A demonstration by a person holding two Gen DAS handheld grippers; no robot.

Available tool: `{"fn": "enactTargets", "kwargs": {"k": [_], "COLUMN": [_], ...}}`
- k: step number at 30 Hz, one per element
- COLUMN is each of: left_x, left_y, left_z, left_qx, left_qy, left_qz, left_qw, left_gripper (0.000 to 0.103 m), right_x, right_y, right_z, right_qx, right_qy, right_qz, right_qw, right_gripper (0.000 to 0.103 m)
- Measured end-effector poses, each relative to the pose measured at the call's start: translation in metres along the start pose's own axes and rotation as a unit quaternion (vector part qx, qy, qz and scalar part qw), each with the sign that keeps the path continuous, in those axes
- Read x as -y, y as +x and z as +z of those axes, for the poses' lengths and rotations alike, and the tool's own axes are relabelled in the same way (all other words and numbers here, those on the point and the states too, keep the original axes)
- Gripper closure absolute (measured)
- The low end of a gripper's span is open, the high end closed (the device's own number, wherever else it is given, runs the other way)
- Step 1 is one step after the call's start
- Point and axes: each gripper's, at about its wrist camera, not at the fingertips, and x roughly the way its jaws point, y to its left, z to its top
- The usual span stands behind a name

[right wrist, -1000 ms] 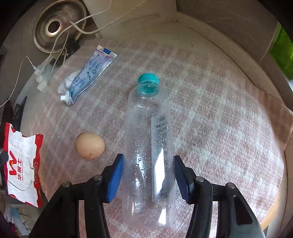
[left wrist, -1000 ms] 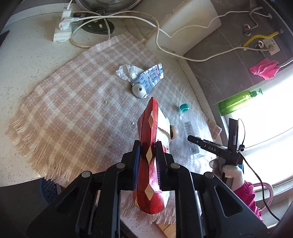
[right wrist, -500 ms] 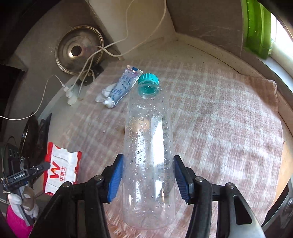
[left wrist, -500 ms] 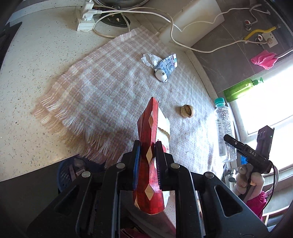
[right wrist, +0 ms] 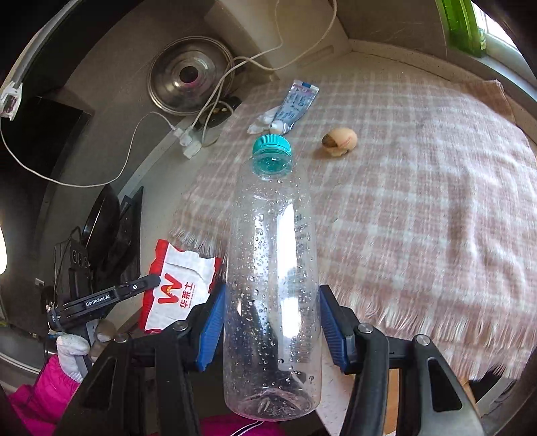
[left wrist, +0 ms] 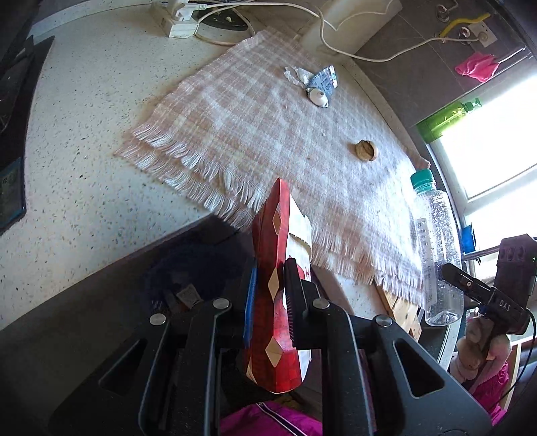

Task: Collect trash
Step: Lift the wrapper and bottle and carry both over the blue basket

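Left wrist view first: the left gripper is clamped tight on a red and white snack wrapper, held edge-on out past the counter's front edge, with a dark blue basket in the shadow below it. Right wrist view: the right gripper has its blue pads pressed on both sides of a clear plastic bottle with a teal cap, which hangs over the fringed front edge of the pink checked cloth.

Further back on the cloth sits an eggshell, with bare cloth all around it. Beyond that, a squeezed toothpaste tube lies beside a crumpled tissue near the cloth's far edge.

Speckled countertop to the left of the cloth is bare up to the power strip and white cables at the back. A green bottle stands by the window.
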Motion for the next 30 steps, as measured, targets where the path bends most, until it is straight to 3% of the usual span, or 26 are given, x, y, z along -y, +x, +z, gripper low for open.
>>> {"fn": "enactTargets", "kwargs": {"k": [9, 17, 30], "left_x": [-0.028, -0.047, -0.069], "left_y": [0.017, 0.054, 0.105], "left_z": [-0.034, -0.067, -0.09], "left_qx": [-0.027, -0.071, -0.123], "left_qy": [0.023, 0.067, 0.073], "left_qz": [0.039, 0.088, 0.11], "left_qw": [0.9986, 0.9913, 0.9836], "left_gripper": [0.089, 0.089, 0.089], "right_x": [-0.037, -0.059, -0.058], "right_y": [0.026, 0.068, 0.143], "right_z": [-0.048, -0.081, -0.126], "right_qx": [-0.036, -0.086, -0.158], "right_qy": [0.001, -0.022, -0.017], "right_qz": [0.011, -0.018, -0.054], "right_qw": [0.999, 0.996, 0.986], "right_gripper": [0.047, 0.047, 0.047]}}
